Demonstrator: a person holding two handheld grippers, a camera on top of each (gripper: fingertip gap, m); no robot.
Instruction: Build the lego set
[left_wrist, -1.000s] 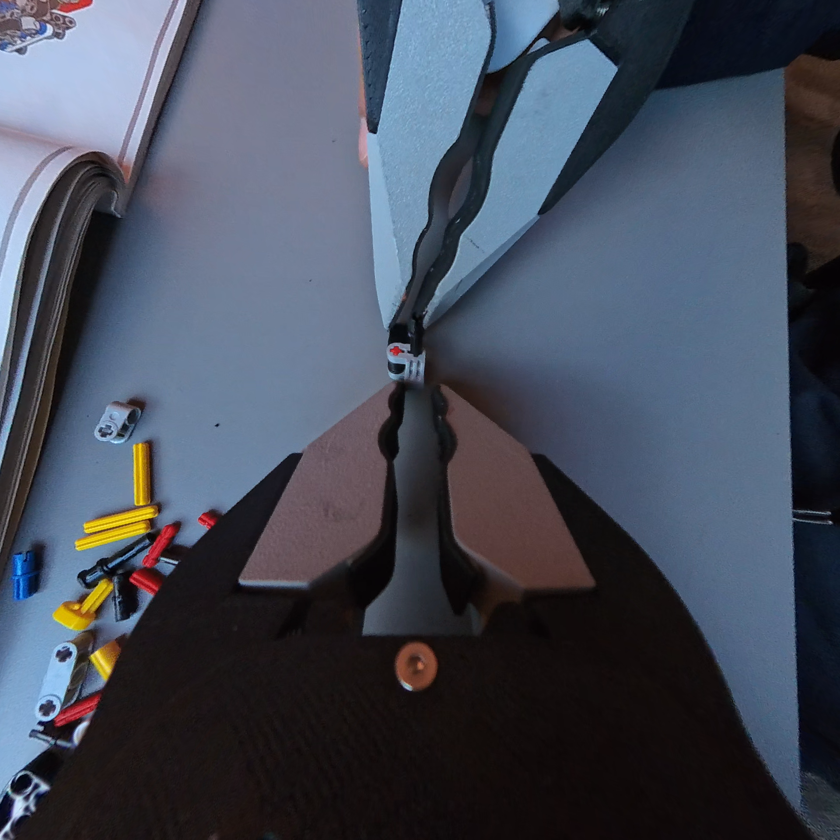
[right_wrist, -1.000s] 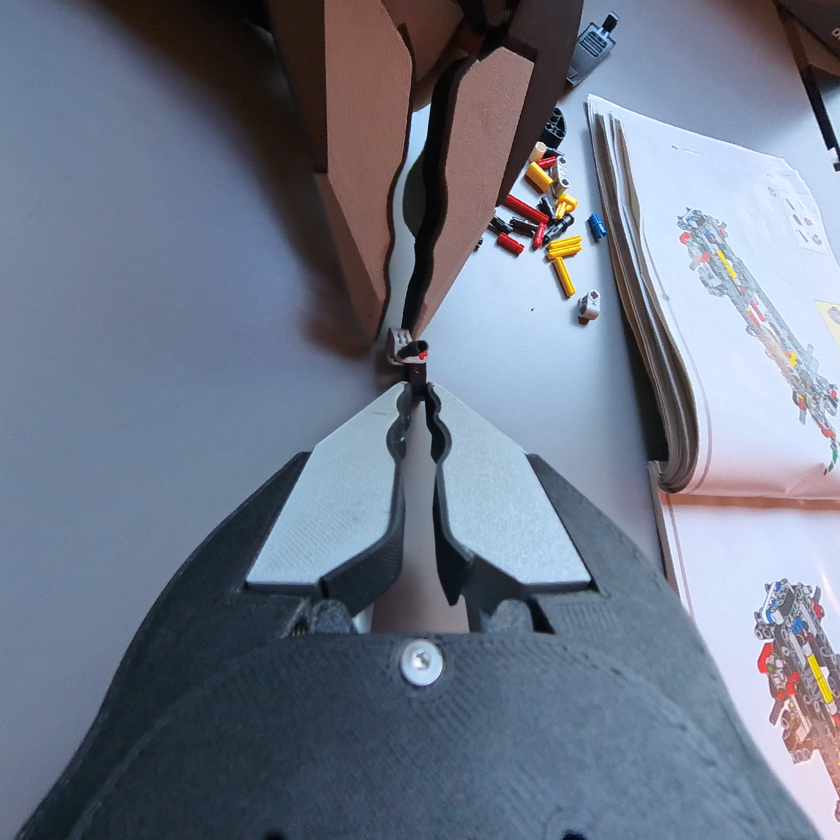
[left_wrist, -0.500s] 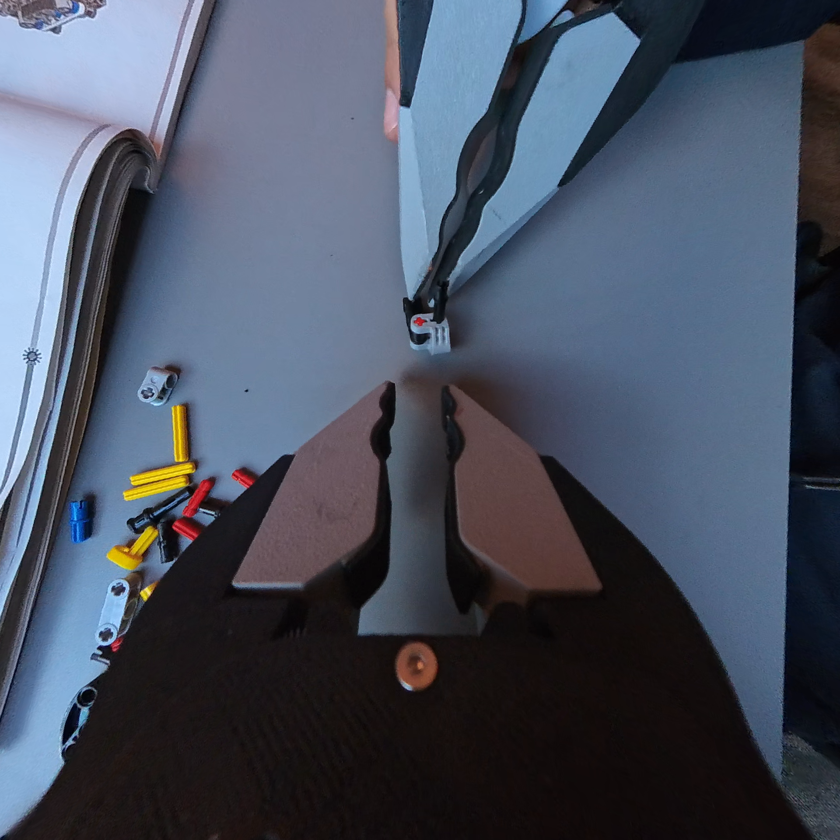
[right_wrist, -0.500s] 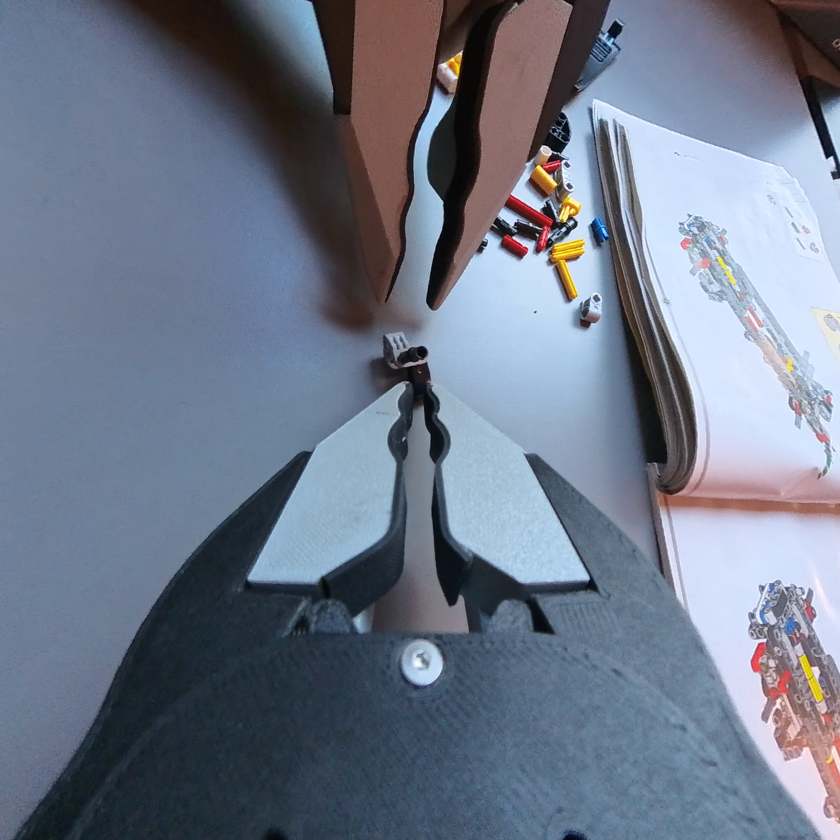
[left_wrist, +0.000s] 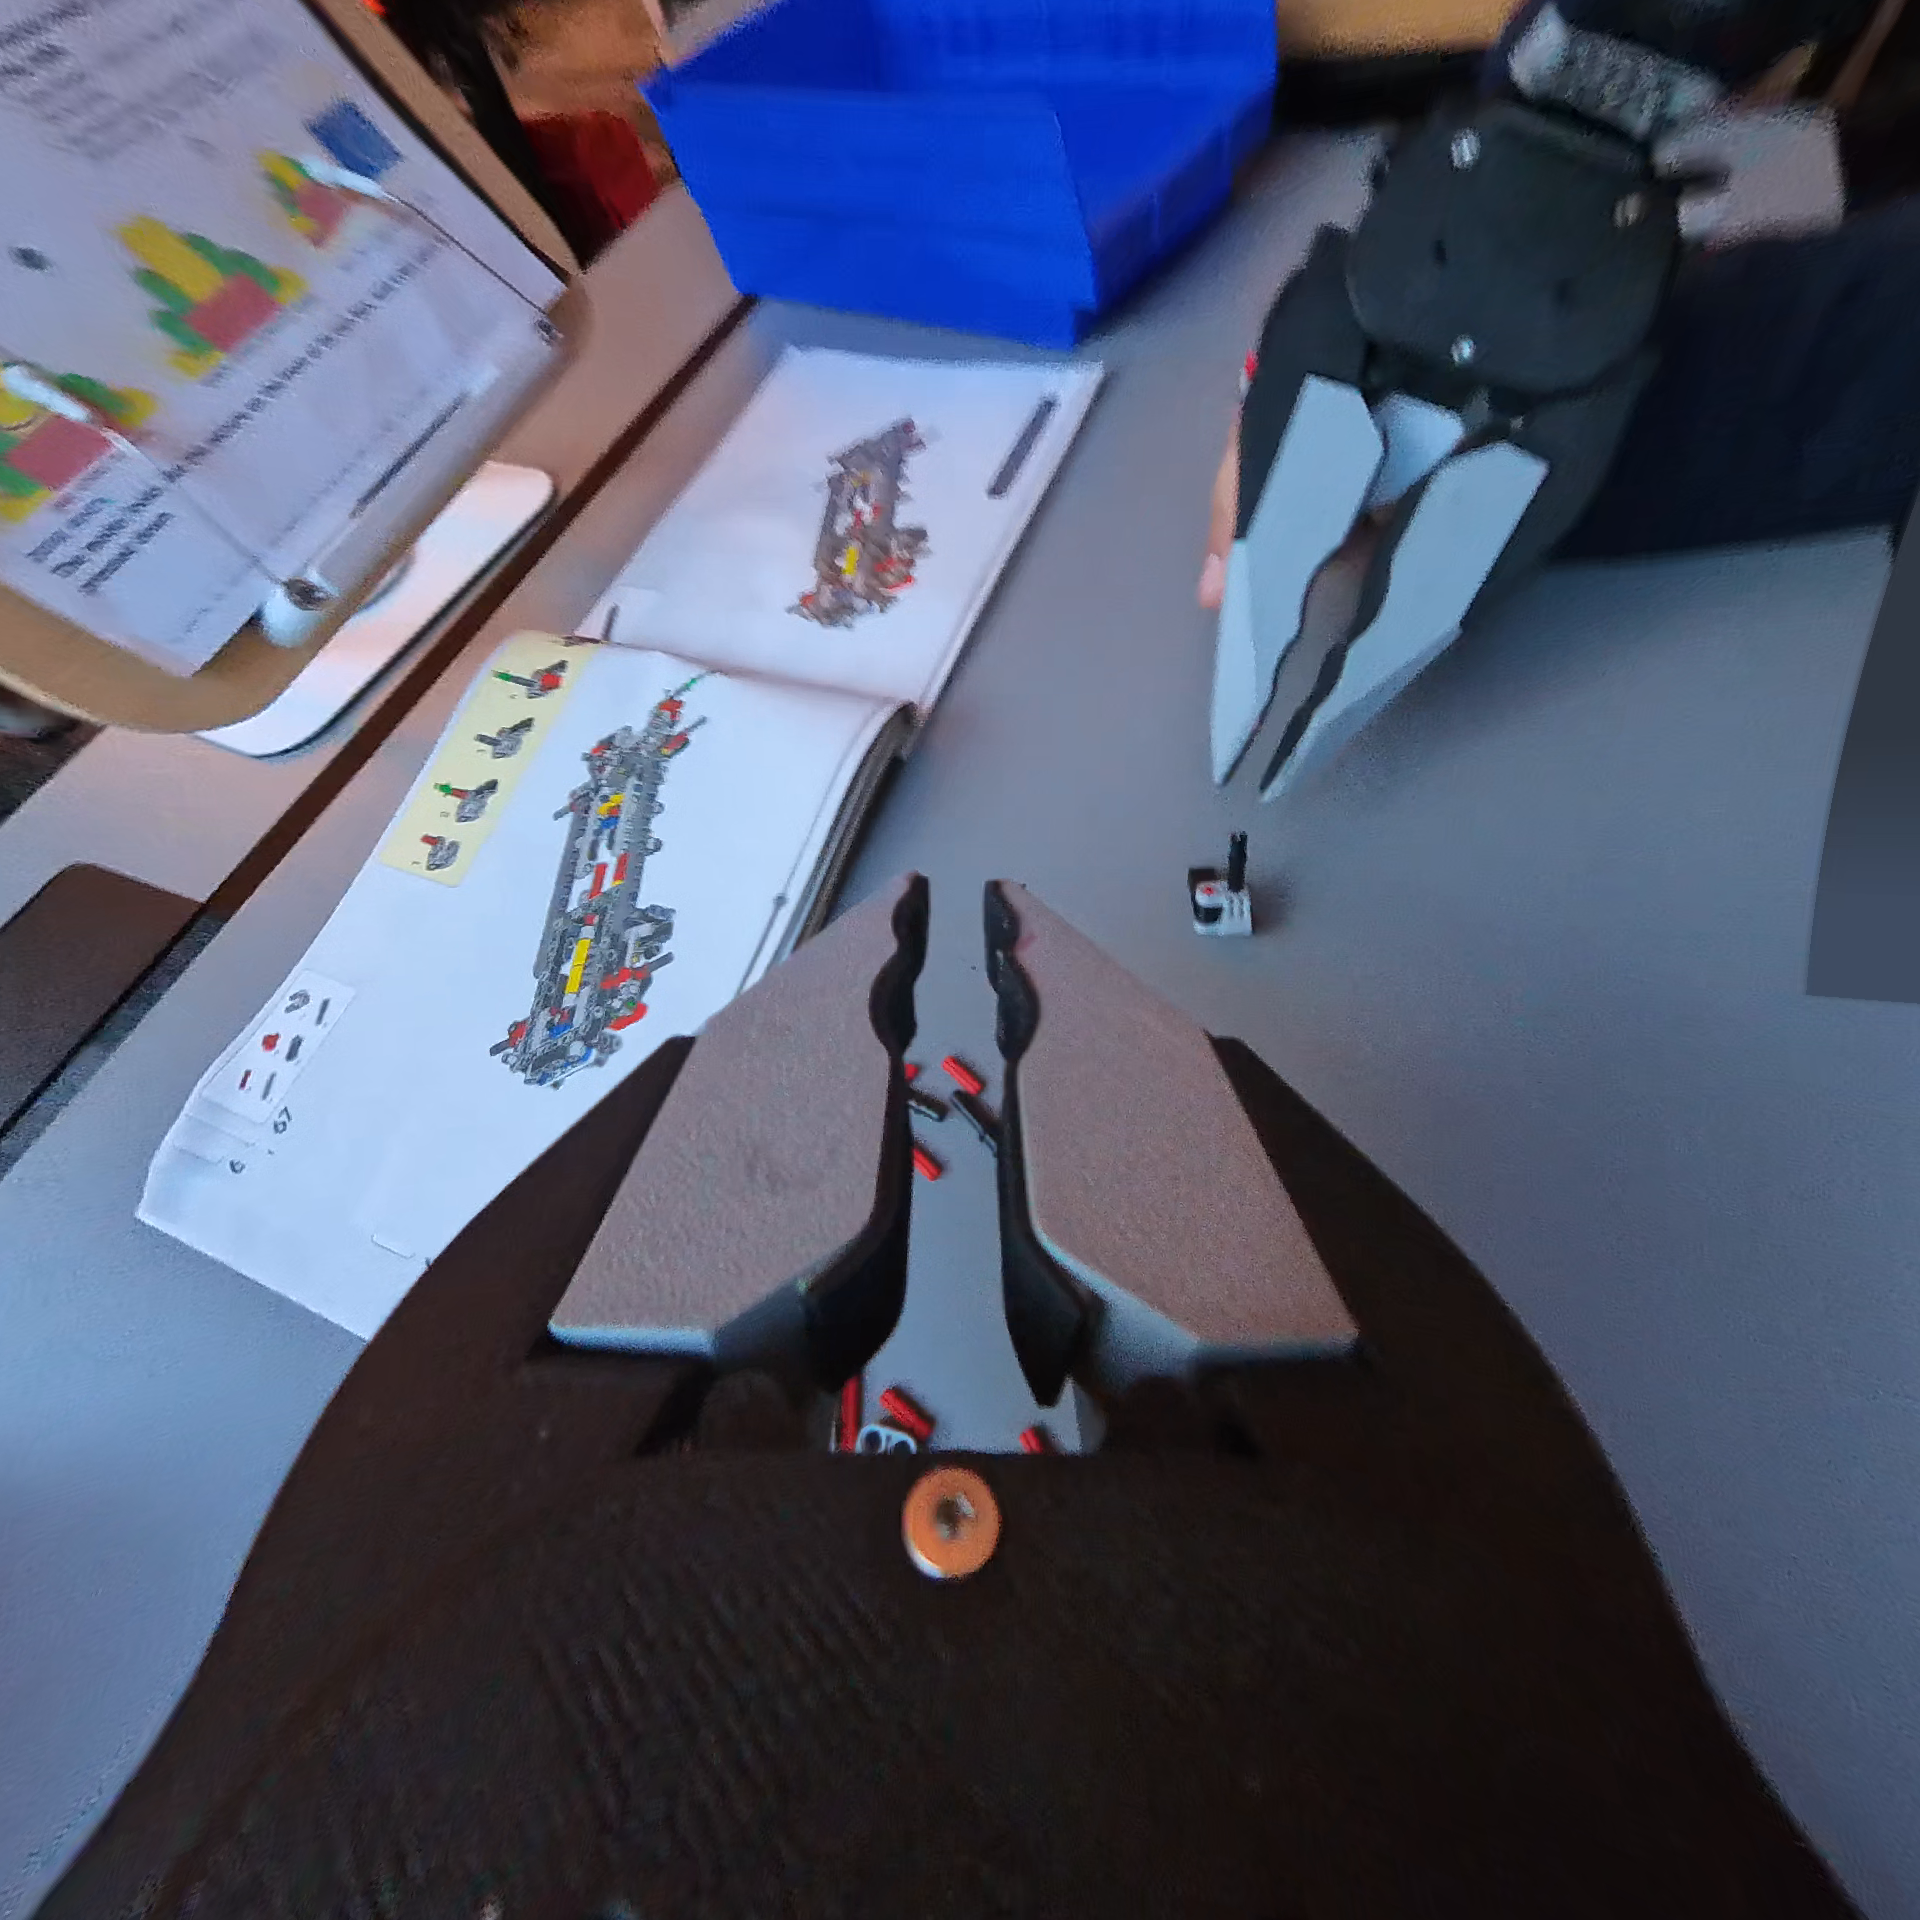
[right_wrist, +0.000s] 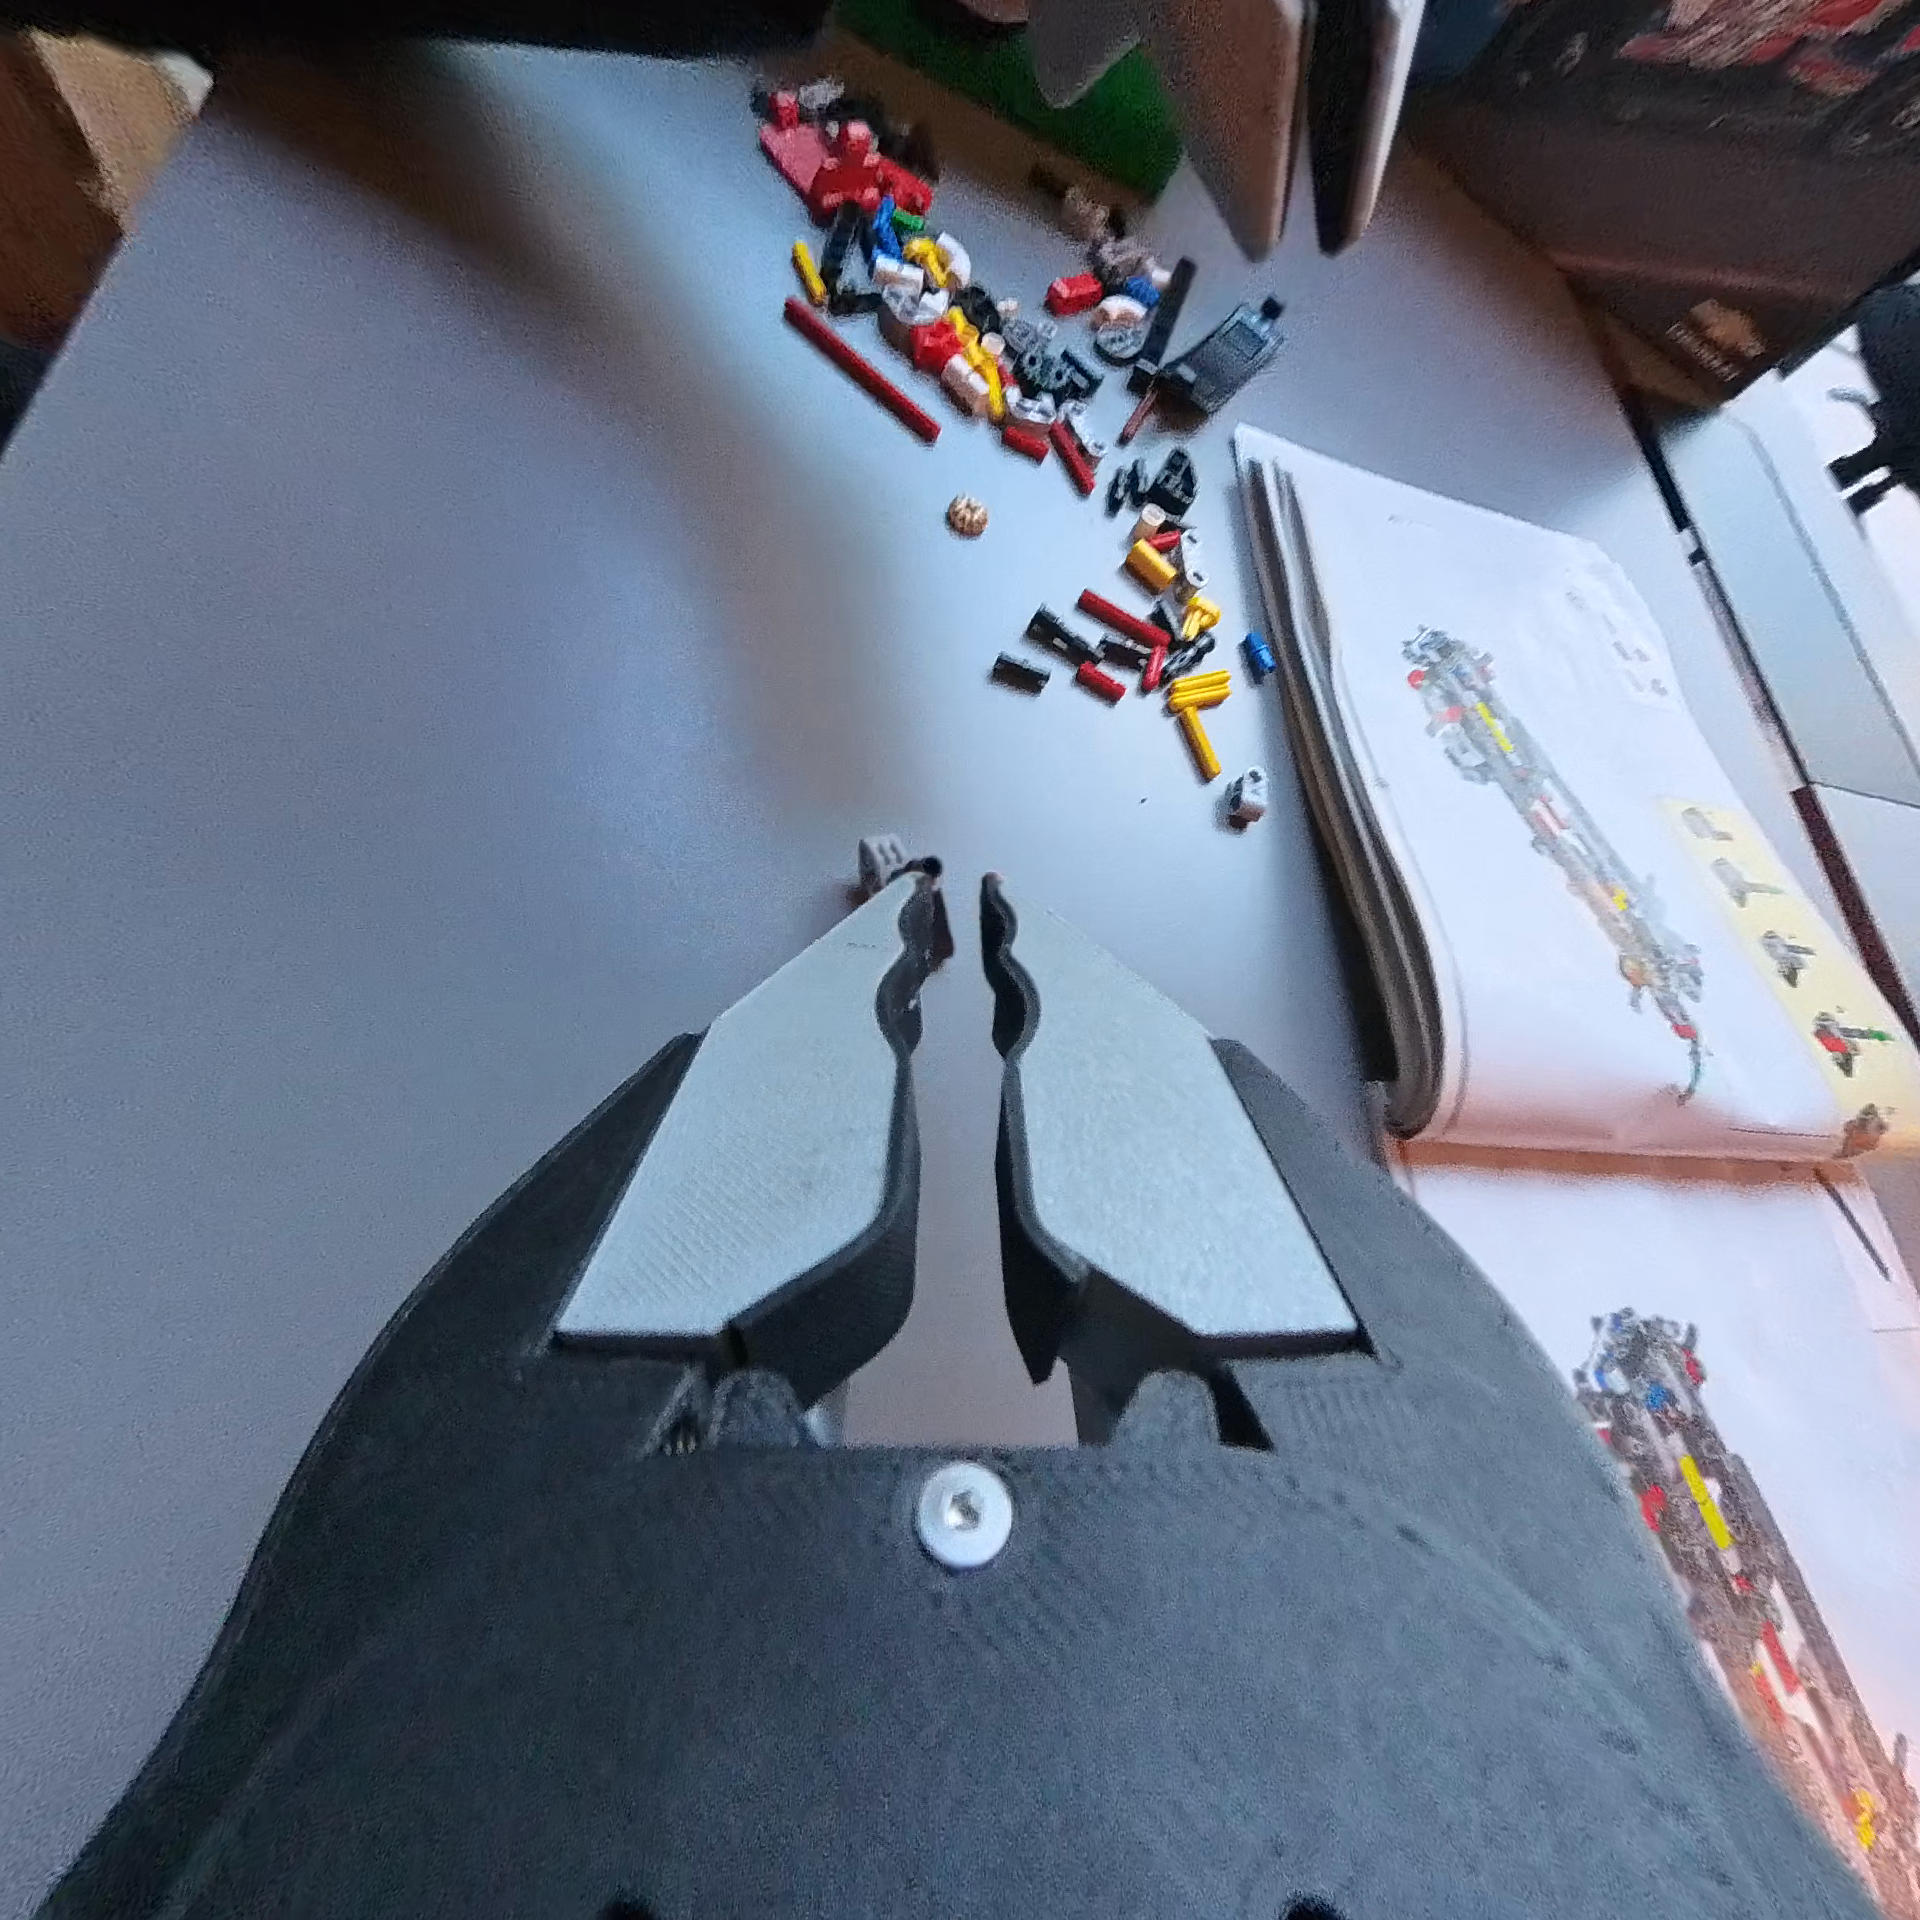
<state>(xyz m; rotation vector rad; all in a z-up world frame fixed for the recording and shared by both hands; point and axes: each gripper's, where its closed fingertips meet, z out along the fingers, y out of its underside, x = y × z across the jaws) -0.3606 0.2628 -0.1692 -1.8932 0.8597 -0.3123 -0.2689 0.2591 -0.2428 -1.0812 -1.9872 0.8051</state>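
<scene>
On table (left_wrist: 1558, 1039), small assembly (left_wrist: 1224, 906) released, grippers withdrawn

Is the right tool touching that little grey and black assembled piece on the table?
Apart. The left wrist view shows the right tool lifted above the assembled piece, with bare table between them.

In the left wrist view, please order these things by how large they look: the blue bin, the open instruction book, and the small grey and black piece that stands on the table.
1. Open instruction book, which takes up the most area.
2. Blue bin, partly cut off at the top edge and farther away, so its true size is unsure.
3. Small grey and black piece, clearly the smallest.
</scene>
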